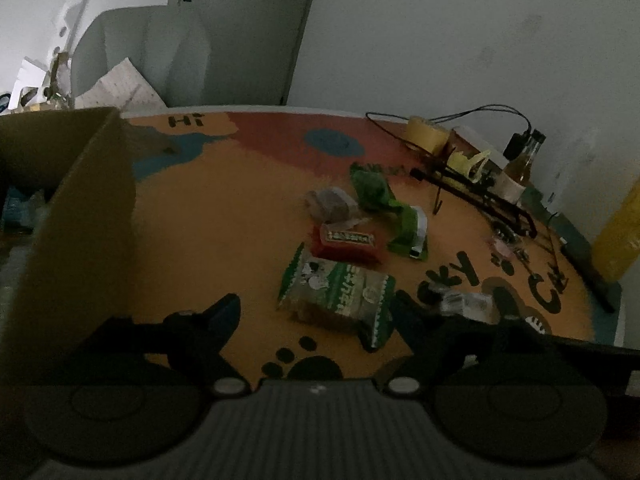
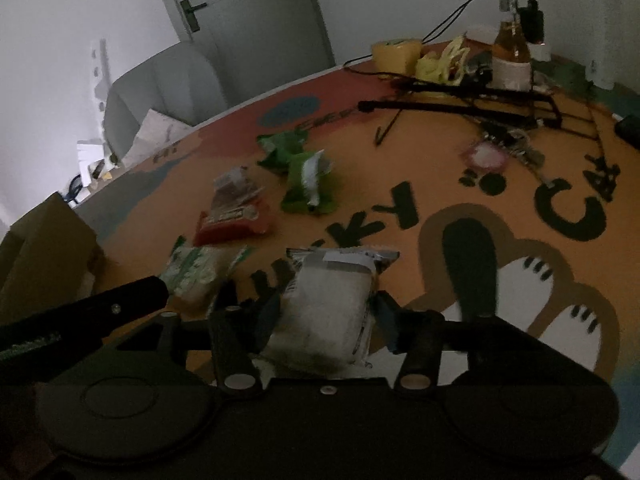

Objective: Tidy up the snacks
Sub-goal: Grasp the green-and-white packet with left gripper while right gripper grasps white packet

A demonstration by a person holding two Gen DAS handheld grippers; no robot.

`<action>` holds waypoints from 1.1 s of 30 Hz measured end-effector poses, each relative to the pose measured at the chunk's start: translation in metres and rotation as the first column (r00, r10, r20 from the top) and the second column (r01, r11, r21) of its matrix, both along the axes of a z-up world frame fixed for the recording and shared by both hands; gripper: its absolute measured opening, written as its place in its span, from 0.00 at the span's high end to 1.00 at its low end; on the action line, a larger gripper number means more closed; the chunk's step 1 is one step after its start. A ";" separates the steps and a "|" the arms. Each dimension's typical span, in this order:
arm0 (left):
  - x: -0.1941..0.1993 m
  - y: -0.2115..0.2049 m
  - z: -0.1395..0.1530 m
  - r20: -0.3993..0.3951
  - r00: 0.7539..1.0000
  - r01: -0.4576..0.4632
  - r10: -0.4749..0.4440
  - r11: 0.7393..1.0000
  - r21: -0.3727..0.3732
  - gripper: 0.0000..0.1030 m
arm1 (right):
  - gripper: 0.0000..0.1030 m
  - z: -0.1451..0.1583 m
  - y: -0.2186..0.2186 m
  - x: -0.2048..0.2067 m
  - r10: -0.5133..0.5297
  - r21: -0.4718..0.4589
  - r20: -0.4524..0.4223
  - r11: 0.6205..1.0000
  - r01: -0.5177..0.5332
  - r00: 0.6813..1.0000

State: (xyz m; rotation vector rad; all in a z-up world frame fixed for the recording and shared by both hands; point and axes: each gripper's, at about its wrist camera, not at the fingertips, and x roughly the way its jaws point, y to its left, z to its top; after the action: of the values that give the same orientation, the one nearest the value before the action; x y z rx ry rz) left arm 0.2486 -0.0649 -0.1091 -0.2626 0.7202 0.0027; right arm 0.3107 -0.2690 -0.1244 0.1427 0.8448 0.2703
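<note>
Both views dim, grainy, soft in detail. Light weak and diffuse, brightest on the white wall (image 1: 460,40) at upper frame. Cardboard box (image 1: 72,216) mostly in shadow. Strong fisheye bending with dark vignetted corners. Foreground housings nearly black. No glare.

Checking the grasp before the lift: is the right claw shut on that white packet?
Shut: the right claw presses both sides of the white plastic snack packet.
</note>
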 end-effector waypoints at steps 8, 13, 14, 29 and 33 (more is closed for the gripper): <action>0.021 -0.013 -0.012 -0.026 0.999 0.025 -0.025 1.000 0.015 0.20 | 0.50 0.003 -0.015 0.009 -0.029 -0.026 0.011 0.999 0.029 1.000; 0.032 -0.024 -0.018 -0.035 0.998 0.051 -0.050 0.998 0.036 0.20 | 0.44 0.003 -0.019 0.011 -0.022 -0.040 0.018 0.999 0.023 1.000; 0.033 -0.026 -0.019 -0.039 0.998 0.057 -0.055 0.998 0.041 0.20 | 0.44 0.003 -0.020 0.012 -0.020 -0.042 0.020 0.999 0.021 1.000; 0.038 -0.029 -0.027 -0.017 0.999 0.046 -0.045 0.991 0.123 0.33 | 0.53 -0.002 -0.007 0.013 0.003 -0.106 0.053 0.994 0.002 0.999; 0.035 -0.023 -0.023 -0.022 0.999 0.047 -0.045 0.994 0.095 0.48 | 0.56 0.002 -0.009 0.012 0.002 -0.070 0.055 0.998 0.002 0.999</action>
State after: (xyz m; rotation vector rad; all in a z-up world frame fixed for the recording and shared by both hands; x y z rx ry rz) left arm 0.2834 -0.0875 -0.1318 -0.1543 0.7440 -0.0042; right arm 0.3223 -0.2778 -0.1224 0.0695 0.7990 0.2429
